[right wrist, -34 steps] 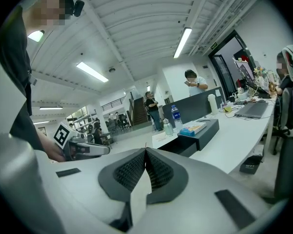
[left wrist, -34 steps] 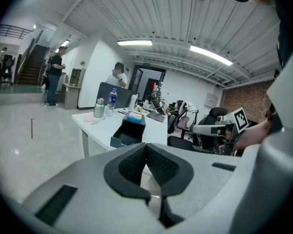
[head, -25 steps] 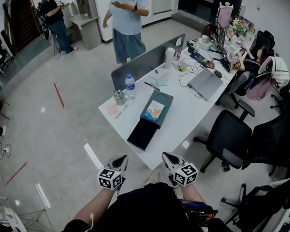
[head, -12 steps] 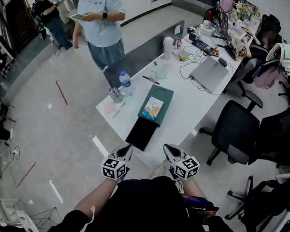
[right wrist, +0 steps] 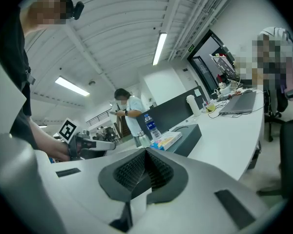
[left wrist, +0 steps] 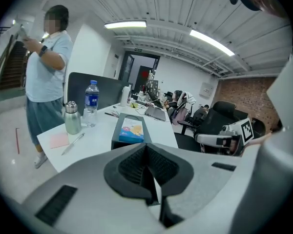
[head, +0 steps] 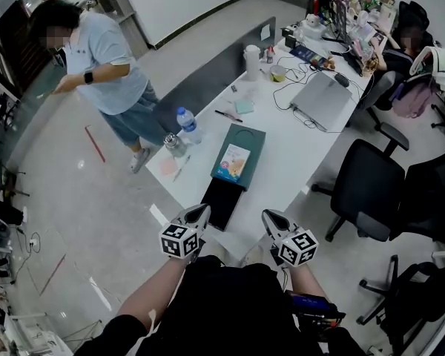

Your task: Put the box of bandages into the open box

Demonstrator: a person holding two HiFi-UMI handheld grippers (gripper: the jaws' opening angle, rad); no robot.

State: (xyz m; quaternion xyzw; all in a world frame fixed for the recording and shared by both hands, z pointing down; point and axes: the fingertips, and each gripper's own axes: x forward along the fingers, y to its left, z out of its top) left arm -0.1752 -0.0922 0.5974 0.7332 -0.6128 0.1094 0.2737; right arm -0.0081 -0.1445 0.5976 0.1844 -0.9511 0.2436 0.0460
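The box of bandages (head: 234,162), small and colourful, lies flat on a dark green box (head: 249,138) in the middle of the white table (head: 282,169). A flat black open box (head: 221,201) sits just in front of it at the table's near edge. My left gripper (head: 197,213) hovers shut and empty just short of that edge, by the black box's near left corner. My right gripper (head: 270,217) is level with it to the right, also shut and empty. In the left gripper view the bandages (left wrist: 132,130) lie straight ahead; in the right gripper view the bandages (right wrist: 165,140) lie ahead.
A water bottle (head: 184,122), a steel flask (head: 172,144), a pink note (head: 168,167) and a pen stand left of the green box. A laptop (head: 322,99) and desk clutter lie farther back. A person (head: 104,73) stands by the table's left. Office chairs (head: 363,188) crowd the right side.
Both grippers have come closer to the table's near edge, still shut. The standing person has walked to the left along the table.
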